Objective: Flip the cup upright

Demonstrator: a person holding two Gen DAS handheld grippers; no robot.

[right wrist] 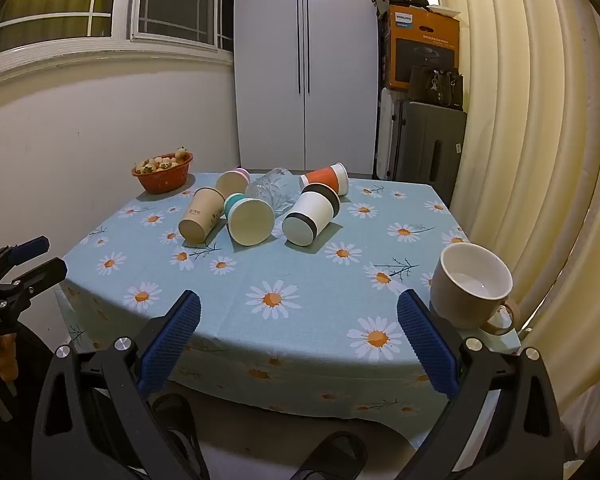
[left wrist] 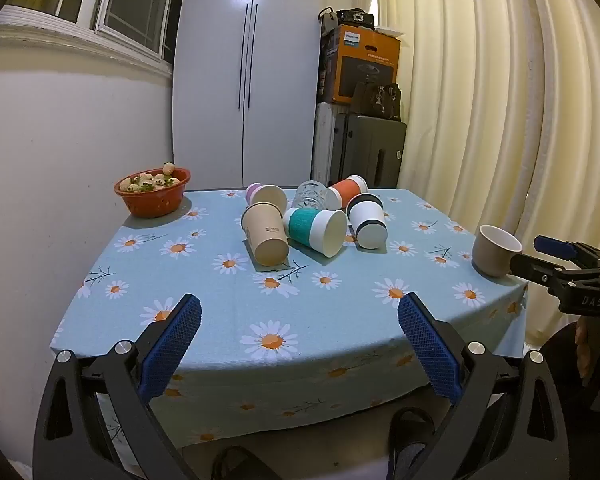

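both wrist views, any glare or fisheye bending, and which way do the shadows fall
Left wrist view: a bright glare patch on the wardrobe, curtain folds bowed by the lens. Right wrist view: the same glare, table edge curved, cup shadows falling toward the camera, dark vignette in the corners.

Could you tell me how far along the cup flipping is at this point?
Done: only the beige mug stands upright, near the right table edge. In hand: nothing; the left gripper and right gripper are both open and empty, short of the table. Left: the kraft cup, teal cup, black-banded cup, orange cup, pink cup and glass all lie on their sides.
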